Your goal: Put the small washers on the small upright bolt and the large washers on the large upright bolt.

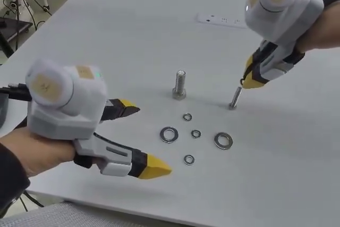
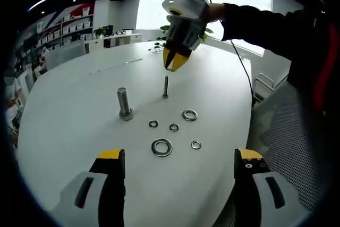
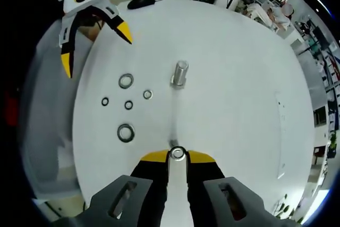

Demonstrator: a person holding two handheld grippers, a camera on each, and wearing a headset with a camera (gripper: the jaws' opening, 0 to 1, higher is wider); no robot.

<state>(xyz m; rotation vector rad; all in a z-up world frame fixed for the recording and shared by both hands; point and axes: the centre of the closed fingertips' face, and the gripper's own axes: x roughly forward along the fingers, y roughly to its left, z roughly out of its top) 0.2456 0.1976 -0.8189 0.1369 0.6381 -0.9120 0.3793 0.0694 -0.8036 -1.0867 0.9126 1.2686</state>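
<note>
Right gripper (image 3: 178,157): jaws narrow, tips at the top of the small upright bolt (image 1: 235,98). A small round metal piece sits between them; I cannot tell whether it is a washer or the bolt's end. Left gripper (image 2: 180,155): jaws wide, holding nothing, hovering at the near side. Loose on the white table (image 1: 133,35): three small washers (image 1: 188,159) and two large washers (image 1: 169,134), clustered in front of the large upright bolt (image 1: 179,84). Risks: the slim bolt stands free and would likely topple at a sideways nudge from the tips. A washer released off-centre could bounce and roll toward the front edge. Room: bare tabletop on all sides of the cluster; a power strip (image 1: 220,20) lies well behind.
</note>
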